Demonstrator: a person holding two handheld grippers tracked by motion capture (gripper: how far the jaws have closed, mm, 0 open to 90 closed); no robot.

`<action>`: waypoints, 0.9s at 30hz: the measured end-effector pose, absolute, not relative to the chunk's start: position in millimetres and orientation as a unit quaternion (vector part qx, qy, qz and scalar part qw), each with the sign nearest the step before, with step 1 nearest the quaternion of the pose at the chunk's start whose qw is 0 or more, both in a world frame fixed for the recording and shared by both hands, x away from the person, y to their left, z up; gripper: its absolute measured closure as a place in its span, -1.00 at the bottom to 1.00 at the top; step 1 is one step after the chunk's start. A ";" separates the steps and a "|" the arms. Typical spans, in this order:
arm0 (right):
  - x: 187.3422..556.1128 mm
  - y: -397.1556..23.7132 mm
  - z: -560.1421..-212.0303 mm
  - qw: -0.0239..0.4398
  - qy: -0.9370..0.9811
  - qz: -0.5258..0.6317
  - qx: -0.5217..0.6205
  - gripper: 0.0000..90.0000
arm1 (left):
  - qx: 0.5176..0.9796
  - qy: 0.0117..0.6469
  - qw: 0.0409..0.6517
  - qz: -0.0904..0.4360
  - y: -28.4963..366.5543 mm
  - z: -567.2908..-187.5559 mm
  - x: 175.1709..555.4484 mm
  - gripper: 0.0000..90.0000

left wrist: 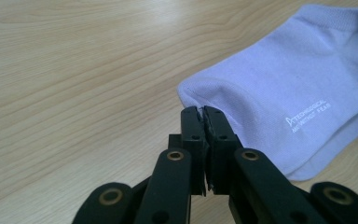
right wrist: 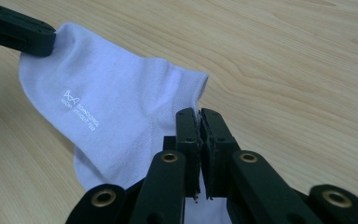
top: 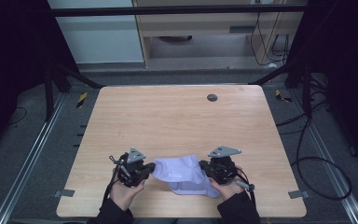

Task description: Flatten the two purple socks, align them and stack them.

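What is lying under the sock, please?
The sock rests on the bare wooden table, pinched at opposite ends by the left gripper and right gripper. Anything beneath the fabric is hidden.

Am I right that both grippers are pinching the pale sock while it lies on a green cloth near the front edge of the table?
Not quite: there is no green cloth. The sock lies on the bare wooden table, as the high view shows. The rest holds: the left gripper and right gripper each pinch it, near the front edge.
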State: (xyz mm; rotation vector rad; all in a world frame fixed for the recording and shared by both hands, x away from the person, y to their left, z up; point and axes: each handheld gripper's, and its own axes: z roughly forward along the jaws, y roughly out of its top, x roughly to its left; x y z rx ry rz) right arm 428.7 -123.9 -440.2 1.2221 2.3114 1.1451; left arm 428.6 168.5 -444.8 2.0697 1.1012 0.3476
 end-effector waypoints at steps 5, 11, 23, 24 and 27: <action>419.4 -139.9 -440.3 0.148 0.798 0.393 0.431 0.93 | 0.819 0.418 0.373 0.126 153.9 -447.4 426.3 0.94; 411.2 -154.1 -443.2 0.147 0.793 0.390 0.444 0.93 | 0.831 0.402 0.367 0.118 138.3 -451.3 423.0 0.94; 404.3 -164.1 -452.6 0.144 0.795 0.382 0.449 0.93 | 0.844 0.389 0.351 0.109 125.4 -463.9 420.4 0.94; 404.2 -164.4 -453.5 0.143 0.795 0.380 0.451 0.93 | 0.845 0.389 0.349 0.108 124.9 -465.4 420.6 0.94; 404.3 -165.5 -456.1 0.140 0.797 0.377 0.451 0.93 | 0.847 0.389 0.346 0.108 123.0 -469.3 421.1 0.94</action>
